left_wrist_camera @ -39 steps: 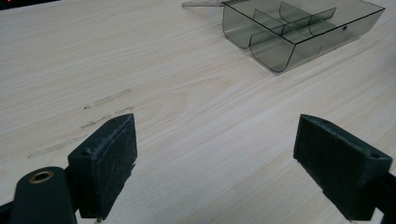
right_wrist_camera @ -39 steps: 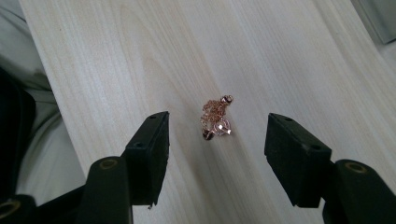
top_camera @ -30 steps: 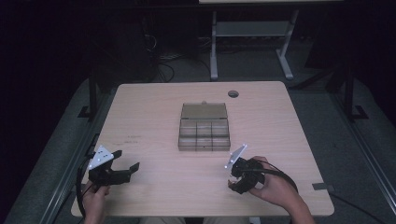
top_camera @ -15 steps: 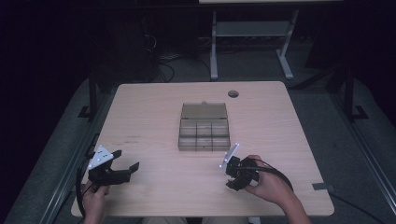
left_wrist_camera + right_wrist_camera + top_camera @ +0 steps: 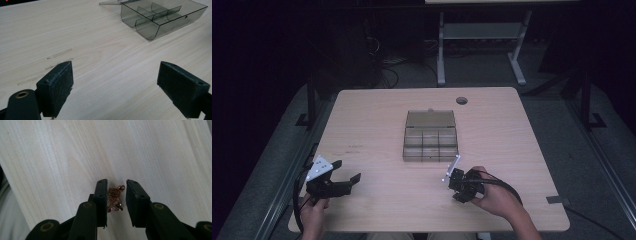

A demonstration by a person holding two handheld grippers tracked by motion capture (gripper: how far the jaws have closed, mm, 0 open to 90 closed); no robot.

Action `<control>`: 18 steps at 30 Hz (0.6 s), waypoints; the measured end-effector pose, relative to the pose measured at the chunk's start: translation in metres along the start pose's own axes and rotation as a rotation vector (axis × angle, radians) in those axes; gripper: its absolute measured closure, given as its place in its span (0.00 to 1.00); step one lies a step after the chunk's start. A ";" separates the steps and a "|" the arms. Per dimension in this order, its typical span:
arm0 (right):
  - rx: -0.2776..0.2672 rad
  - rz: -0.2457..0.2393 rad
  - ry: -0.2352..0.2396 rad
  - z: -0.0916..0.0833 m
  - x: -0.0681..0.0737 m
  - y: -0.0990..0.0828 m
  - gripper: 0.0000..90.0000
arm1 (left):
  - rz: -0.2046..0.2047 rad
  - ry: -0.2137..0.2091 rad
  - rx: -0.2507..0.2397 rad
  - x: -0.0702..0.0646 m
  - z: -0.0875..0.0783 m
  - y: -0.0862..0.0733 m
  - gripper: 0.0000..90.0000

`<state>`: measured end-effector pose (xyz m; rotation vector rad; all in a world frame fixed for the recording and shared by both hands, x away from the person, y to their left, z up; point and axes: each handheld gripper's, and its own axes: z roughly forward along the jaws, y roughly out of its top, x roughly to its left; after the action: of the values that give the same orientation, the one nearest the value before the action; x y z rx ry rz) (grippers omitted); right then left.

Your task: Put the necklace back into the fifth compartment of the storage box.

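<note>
My right gripper (image 5: 116, 195) straddles a small rose-gold chain (image 5: 114, 198), jaws narrowly apart, near the pale wooden table's (image 5: 377, 120) 6 o'clock edge. My left gripper (image 5: 116, 87) is spread wide over bare wood; the clear smoky plastic divided box (image 5: 160, 17) lies at 1 o'clock.

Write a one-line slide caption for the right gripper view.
Right gripper poised over a small copper-coloured chain lying bunched on the pale wooden table, jaws not yet closed.

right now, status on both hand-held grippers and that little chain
Left hand-held gripper open, over bare table. Right hand-held gripper jaws straddle the small chain, not yet clamped. Divided box apart, nothing in the way.
</note>
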<state>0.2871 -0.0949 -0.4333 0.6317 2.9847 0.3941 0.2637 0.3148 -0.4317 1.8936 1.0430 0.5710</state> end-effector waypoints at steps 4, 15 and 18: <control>0.039 -0.019 -0.013 0.004 0.000 0.003 0.81 | -0.001 0.001 0.000 0.000 -0.001 0.000 0.15; 0.071 -0.024 -0.001 0.006 0.000 0.008 0.91 | 0.000 0.000 0.000 0.000 0.000 0.000 0.15; 0.080 -0.019 0.005 0.006 0.000 0.008 0.92 | -0.001 0.000 0.001 0.000 0.000 0.000 0.15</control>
<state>0.2913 -0.0862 -0.4365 0.6099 3.0215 0.2768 0.2636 0.3151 -0.4322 1.8935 1.0444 0.5694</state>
